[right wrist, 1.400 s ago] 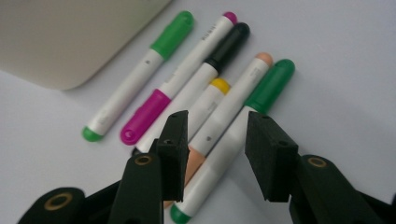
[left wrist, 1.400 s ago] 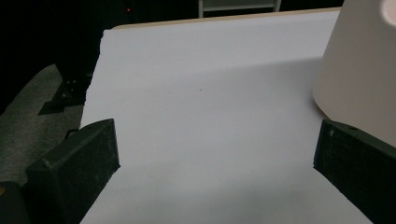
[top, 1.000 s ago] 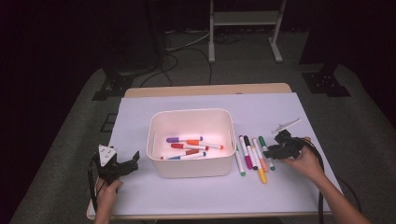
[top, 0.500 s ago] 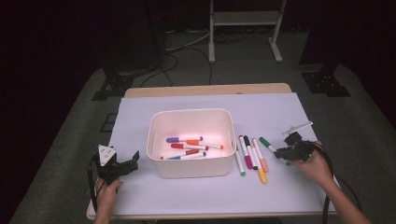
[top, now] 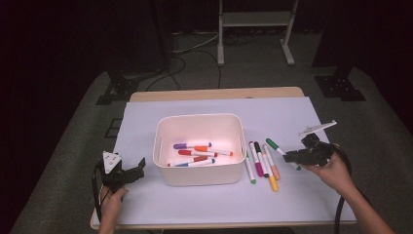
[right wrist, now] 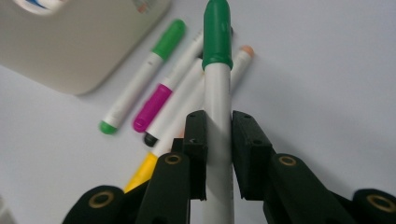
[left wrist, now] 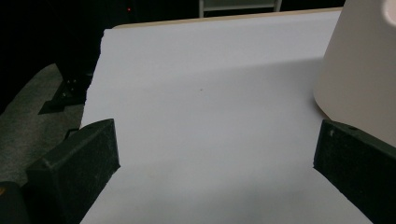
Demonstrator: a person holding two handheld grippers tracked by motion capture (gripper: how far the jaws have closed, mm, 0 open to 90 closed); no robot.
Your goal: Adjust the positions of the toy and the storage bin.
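Right tool (right wrist: 218, 140): black jaws pressed onto the white barrel of the dark green-capped marker (right wrist: 217, 93); pen runs lengthwise between them, cap pointing away; in the high view this tool (top: 292, 157) sits right of the loose pens, pen just off the counter (top: 204, 204)
Left tool (left wrist: 215, 154): jaws spread wide, nothing between; in the high view it (top: 136, 170) rests near the counter's left front, just beside the bin
Held pen's place: clamped in the right tool, above the counter, apart from the bin
Slip risk: barrel is smooth and round and the hold looks narrow; a quick swing could let it slide or pivot out
Rim risk: long cap end leads; carried too low, it would likely strike the wall of the bin (top: 199, 176) and twist in the jaws
Snag risk: trailing cable could sweep the loose markers (top: 263, 163) lying close together right of the bin
Bin: white, open-topped, centre of the counter
Bin contents: several markers (top: 199, 153) lying flat, purple, orange, red and blue caps among them; exact count hard to tell
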